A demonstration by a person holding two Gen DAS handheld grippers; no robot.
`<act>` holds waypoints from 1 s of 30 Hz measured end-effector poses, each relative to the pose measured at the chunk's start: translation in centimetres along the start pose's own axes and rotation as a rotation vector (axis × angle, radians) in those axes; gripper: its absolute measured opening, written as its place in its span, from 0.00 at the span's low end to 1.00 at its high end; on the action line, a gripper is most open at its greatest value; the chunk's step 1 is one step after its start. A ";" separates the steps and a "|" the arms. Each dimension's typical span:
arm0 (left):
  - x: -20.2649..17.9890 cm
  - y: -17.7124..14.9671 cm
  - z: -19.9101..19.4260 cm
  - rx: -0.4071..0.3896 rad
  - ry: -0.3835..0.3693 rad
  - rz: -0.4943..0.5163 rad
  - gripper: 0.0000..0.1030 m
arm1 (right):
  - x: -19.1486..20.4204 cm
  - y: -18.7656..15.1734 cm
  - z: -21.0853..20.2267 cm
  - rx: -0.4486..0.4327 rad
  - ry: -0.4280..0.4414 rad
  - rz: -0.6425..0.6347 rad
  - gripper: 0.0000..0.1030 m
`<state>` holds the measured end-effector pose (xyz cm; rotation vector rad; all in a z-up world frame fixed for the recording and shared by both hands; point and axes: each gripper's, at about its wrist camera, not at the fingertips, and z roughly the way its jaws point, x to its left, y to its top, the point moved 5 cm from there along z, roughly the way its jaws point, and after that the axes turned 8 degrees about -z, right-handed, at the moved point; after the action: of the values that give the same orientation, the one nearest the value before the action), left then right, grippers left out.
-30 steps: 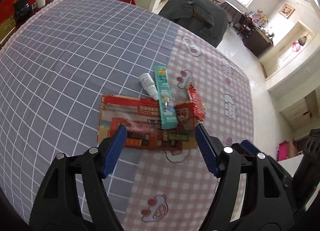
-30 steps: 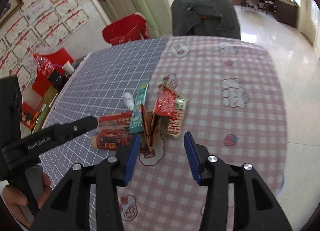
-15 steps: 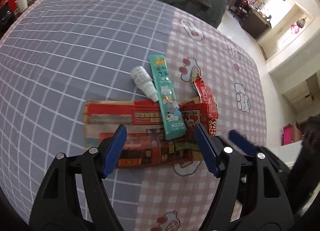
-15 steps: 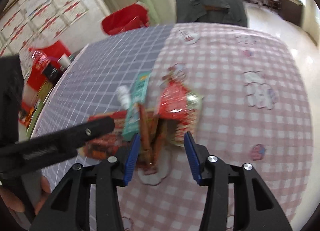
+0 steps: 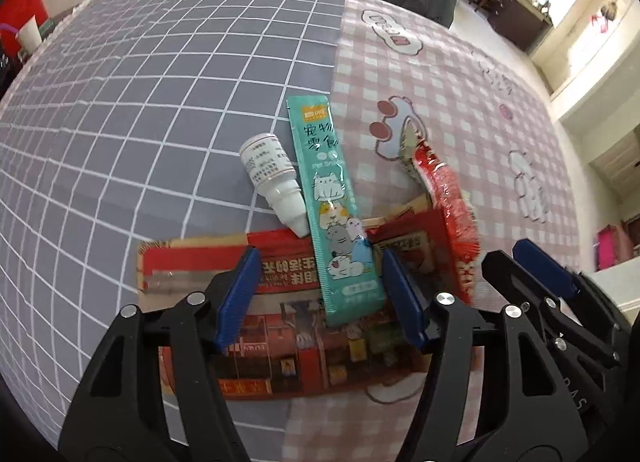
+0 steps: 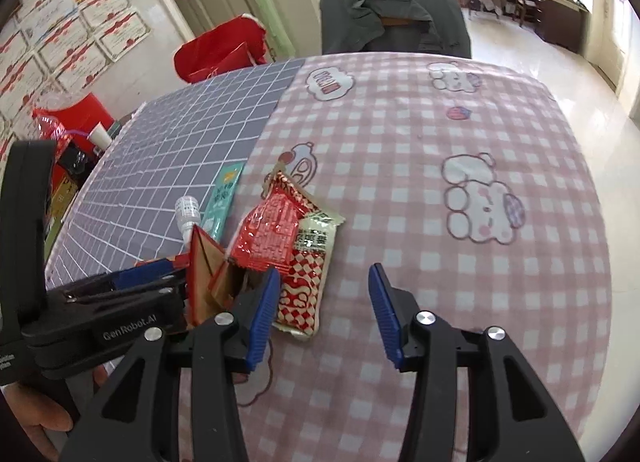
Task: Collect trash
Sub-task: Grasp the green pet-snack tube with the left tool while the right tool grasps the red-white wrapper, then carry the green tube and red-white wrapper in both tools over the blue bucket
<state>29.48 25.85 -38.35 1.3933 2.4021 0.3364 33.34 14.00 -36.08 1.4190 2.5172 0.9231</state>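
Left wrist view: we see left gripper [image 5: 318, 294] low over flattened carton [image 5: 280, 326] at lower centre; teal sachet [image 5: 330, 209] runs lengthwise up frame, lower end between fingers. Jaws closing, pads not yet pressing anything.

Right wrist view: right gripper [image 6: 324, 316] part open, empty; checkered wrapper [image 6: 306, 282] just beside left fingertip [image 6: 264, 310]. Left gripper nearer carton.

Trash pile on bench: flattened red printed carton [image 5: 280, 326] lying flat, teal pet-snack sachet [image 5: 332, 213] lying across its top edge. Small white dropper bottle [image 5: 274, 177] on its side, touching the sachet. Crinkled red wrapper [image 6: 272, 234] overlaps a red-white checked packet [image 6: 306, 286], beside the carton.
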 end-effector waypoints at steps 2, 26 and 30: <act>-0.2 -0.1 0.3 -0.016 0.037 0.045 0.52 | 0.2 -0.3 0.6 0.016 0.003 -0.012 0.46; -0.8 0.4 -9.6 -0.143 -0.202 -0.110 0.28 | -1.3 -0.1 -5.4 -0.045 -0.031 0.064 0.17; -4.7 -0.2 -11.1 -0.151 -0.233 -0.051 0.28 | -2.3 0.3 -8.3 -0.091 -0.009 0.102 0.17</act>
<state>26.91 21.30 -27.47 1.2306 2.1715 0.3170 31.75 8.50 -29.63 1.5324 2.3822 1.0315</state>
